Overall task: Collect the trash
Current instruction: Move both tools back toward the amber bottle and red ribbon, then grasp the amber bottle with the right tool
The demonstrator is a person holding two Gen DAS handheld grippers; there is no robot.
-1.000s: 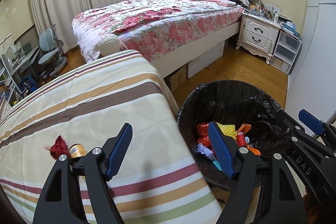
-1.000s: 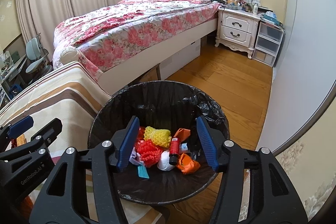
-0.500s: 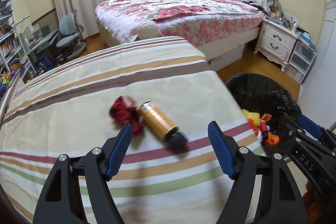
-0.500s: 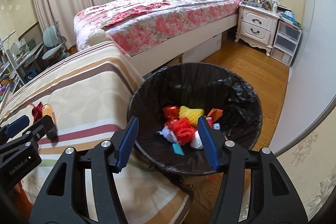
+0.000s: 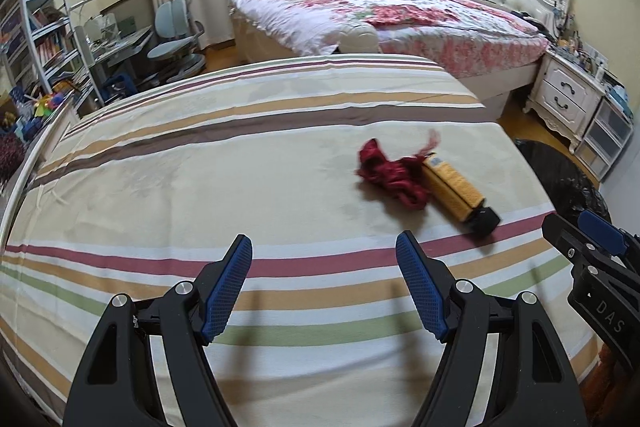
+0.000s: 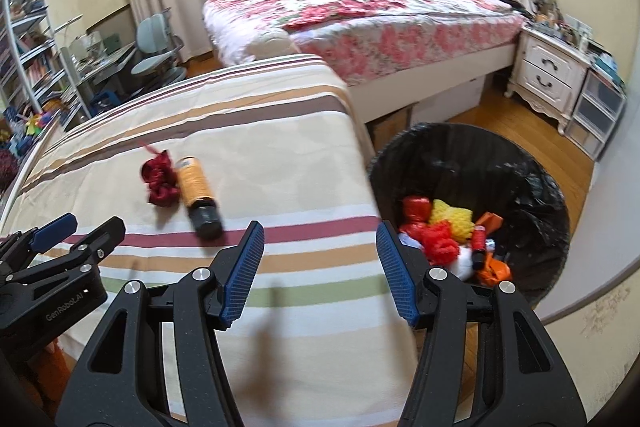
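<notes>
Left gripper (image 5: 324, 267) swung from bin (image 6: 520, 163) toward bottle (image 5: 456, 189), both grippers spread, empty

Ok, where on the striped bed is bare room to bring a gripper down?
Bare sheet lies between the left gripper and the red wrapper, and left of it. It is crowded where the wrapper touches the orange bottle, near the trash bin side.

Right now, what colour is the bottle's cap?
Black; the bottle itself is orange. The left wrist view shows it best.

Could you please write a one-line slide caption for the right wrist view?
Open right gripper above striped bedspread; bottle and red scrap remain, lined bin alongside.
</notes>
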